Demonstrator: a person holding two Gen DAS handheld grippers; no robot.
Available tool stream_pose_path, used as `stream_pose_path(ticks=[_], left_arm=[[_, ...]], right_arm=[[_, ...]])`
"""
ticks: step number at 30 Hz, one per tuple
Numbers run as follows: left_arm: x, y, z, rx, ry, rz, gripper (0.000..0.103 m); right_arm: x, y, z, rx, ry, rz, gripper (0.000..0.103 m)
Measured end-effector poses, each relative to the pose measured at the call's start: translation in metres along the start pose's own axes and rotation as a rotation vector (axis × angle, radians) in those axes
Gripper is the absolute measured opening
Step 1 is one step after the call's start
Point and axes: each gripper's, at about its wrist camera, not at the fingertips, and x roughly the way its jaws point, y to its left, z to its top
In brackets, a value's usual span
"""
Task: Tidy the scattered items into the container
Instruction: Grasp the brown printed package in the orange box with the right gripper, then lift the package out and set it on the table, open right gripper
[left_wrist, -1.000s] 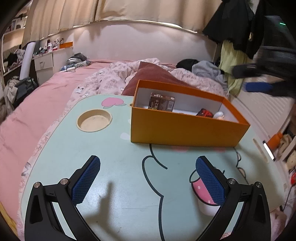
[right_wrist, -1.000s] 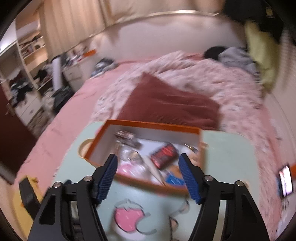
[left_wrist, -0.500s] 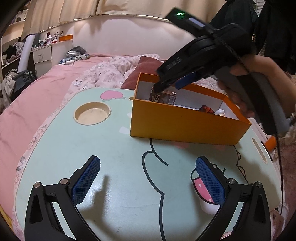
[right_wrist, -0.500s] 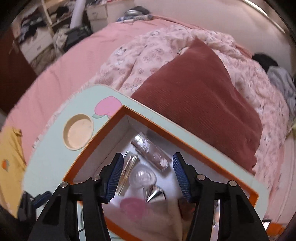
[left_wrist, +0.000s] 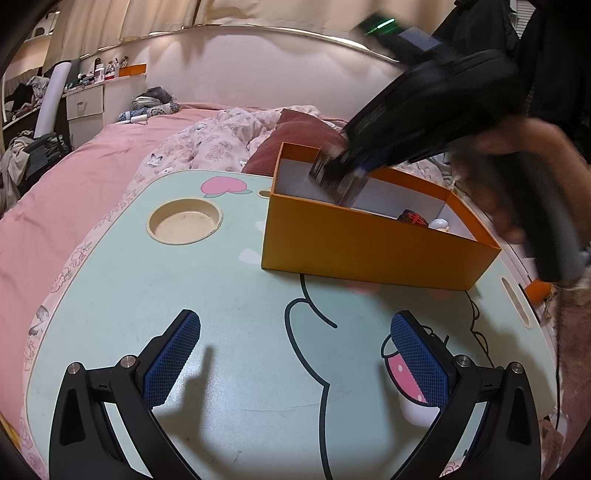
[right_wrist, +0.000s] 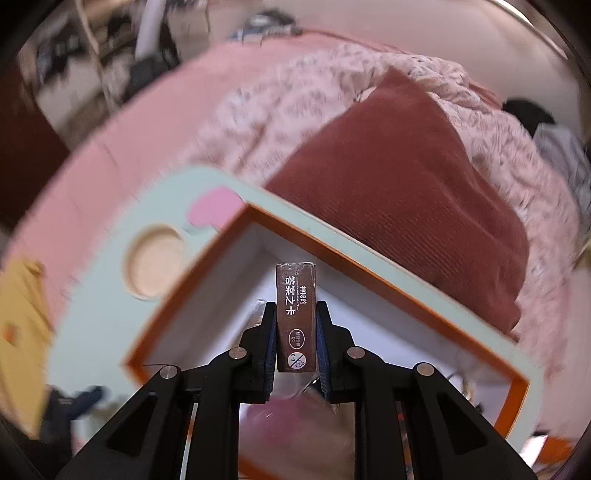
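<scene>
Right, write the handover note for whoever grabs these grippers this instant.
Right gripper: shut on the brown card box, over the orange box's corner.
Left gripper: open, holding nothing, above the lap table.
Done: several small items are already in the orange box, and no loose items show on the visible tabletop.
Left: decide where the card box belongs; if it stays in, set it down and release.

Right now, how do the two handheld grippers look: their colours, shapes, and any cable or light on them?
The left gripper has black angular arms with triangular cut-outs, silver round bolts and blue cross-hatched pads. The right gripper is built the same; from the left view its blurred black body shows a green light and a grey handle. No cable is clearly visible.
</scene>
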Motion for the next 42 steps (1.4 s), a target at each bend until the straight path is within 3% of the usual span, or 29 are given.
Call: stream_pose_path(ticks=[5,9,13,16,23,26,28,31,33,34,35,37,40,42], left_arm=[[-0.001,0.003,0.002,-0.018,-0.001,-0.01,0.103],[0.001,0.003,0.002,-0.022,0.008,-0.01,0.103],[0.003,0.0,0.001,-0.015,0.018,-0.004,0.103],[0.003,-0.003,0.0,-0.005,0.021,0.003,0.103],[0.002,-0.002,-0.001,-0.005,0.022,0.007,0.103],[-0.001,-0.002,0.001,-0.003,0.01,0.005,0.103],[-0.01,-0.002,0.006,-0.008,-0.03,-0.001,0.103],[-0.027,-0.005,0.03,-0.026,-0.061,-0.09,0.102],[-0.027,-0.017,0.052,0.012,-0.011,-0.103,0.102],[-0.022,-0.029,0.068,0.073,0.038,-0.077,0.093],[-0.019,-0.038,0.082,0.115,0.071,-0.066,0.078],[-0.005,-0.052,0.107,0.131,0.161,-0.101,0.068],[0.039,-0.066,0.133,0.054,0.393,-0.211,0.068],[0.058,-0.073,0.134,0.032,0.453,-0.182,0.066]], right_arm=[[-0.079,-0.009,-0.036,0.091,-0.152,0.057,0.018],[-0.124,-0.007,-0.097,0.142,-0.231,0.119,0.018],[-0.108,-0.004,-0.165,0.188,-0.157,0.13,0.018],[-0.083,-0.004,-0.198,0.246,-0.09,0.145,0.018],[-0.067,-0.012,-0.213,0.293,-0.107,0.144,0.02],[-0.081,-0.024,-0.218,0.331,-0.206,0.204,0.024],[-0.1,-0.032,-0.223,0.373,-0.315,0.232,0.037],[-0.121,-0.037,-0.226,0.41,-0.414,0.228,0.043],[-0.124,-0.036,-0.227,0.419,-0.423,0.223,0.043],[-0.124,-0.034,-0.227,0.421,-0.423,0.224,0.043],[-0.124,-0.033,-0.228,0.425,-0.423,0.226,0.043],[-0.12,-0.037,-0.228,0.431,-0.425,0.229,0.043],[-0.113,-0.038,-0.232,0.44,-0.409,0.241,0.043],[-0.109,-0.038,-0.234,0.441,-0.4,0.254,0.043]])
